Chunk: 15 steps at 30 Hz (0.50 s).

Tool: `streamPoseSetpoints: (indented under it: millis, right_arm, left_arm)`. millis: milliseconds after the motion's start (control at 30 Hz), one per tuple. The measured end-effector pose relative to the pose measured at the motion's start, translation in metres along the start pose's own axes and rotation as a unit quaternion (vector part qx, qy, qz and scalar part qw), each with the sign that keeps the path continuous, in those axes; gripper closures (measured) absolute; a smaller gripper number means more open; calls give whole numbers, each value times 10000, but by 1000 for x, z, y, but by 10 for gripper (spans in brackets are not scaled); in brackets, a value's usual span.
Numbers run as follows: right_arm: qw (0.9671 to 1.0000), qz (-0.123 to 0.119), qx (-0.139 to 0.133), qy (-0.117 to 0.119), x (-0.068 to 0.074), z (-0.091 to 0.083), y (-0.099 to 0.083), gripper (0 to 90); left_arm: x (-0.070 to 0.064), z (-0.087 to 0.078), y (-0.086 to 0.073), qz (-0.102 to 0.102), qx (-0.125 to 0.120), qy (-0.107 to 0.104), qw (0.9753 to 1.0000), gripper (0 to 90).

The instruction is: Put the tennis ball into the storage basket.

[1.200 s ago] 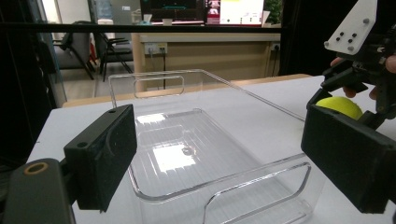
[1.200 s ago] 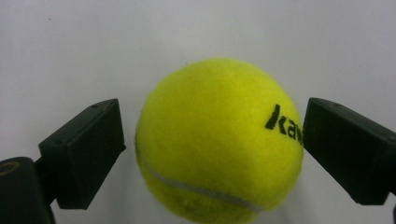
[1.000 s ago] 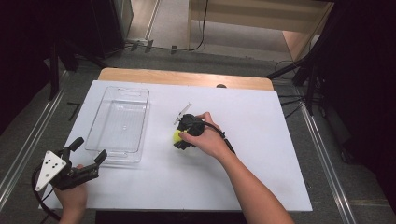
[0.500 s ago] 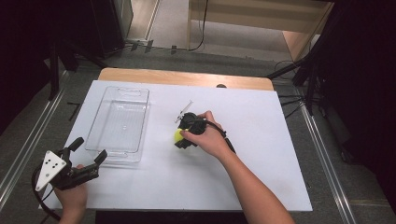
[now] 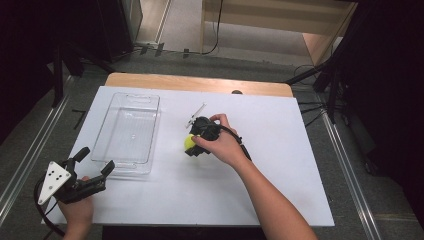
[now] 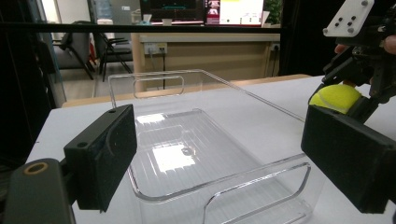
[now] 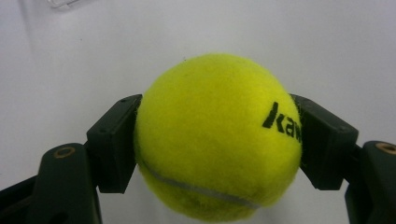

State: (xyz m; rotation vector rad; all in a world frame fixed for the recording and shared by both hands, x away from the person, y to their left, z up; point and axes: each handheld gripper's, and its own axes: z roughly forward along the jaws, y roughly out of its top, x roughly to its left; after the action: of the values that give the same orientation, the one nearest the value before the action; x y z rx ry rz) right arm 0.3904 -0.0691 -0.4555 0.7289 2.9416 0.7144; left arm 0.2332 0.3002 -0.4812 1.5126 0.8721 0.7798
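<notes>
Near the middle of the white tabletop [image 5: 280,190], a yellow tennis ball [image 5: 189,143] is clamped by the right gripper [image 5: 196,142], which is held in the person's right hand [image 5: 222,145]. In the right gripper view, the ball [image 7: 218,135] is seen pressed between the two black jaws, one against each side, with the white surface behind it and black lettering visible on its right side. Whether the ball is touching the tabletop or raised just off it cannot be told.

Toward the left edge of the tabletop, a clear plastic tray [image 5: 128,131] is laid lengthwise, with a cut-out handle at each end. Nothing is seen inside it. The ball sits to the right of the tray, apart from it.

At the near left corner, the left gripper [image 5: 92,161] is held in the left hand [image 5: 76,210], with its jaws spread wide and nothing between them. It is pointed at the near end of the tray. In the left gripper view, the tray [image 6: 196,154] is framed between the two open jaws, and the ball [image 6: 335,96] and the right gripper [image 6: 369,70] are seen farther off at the right.

Along the far edge, a strip of bare wood [image 5: 200,84] is left uncovered by the white surface.
</notes>
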Motion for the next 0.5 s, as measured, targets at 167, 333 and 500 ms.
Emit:
streamPoseSetpoints:
  millis: [167,333,500]
  right_arm:
    - [10000,-57,-12,11,0,-4,4,235]
    - [9999,-83,-35,51,0,-8,8,235]
    - [9999,-108,-32,103,1,-11,13,235]
  left_arm:
    - [0,0,0,-20,-3,3,10000,111]
    - [0,0,0,-20,-4,3,10000,111]
    - [0,0,0,-21,-1,1,10000,111]
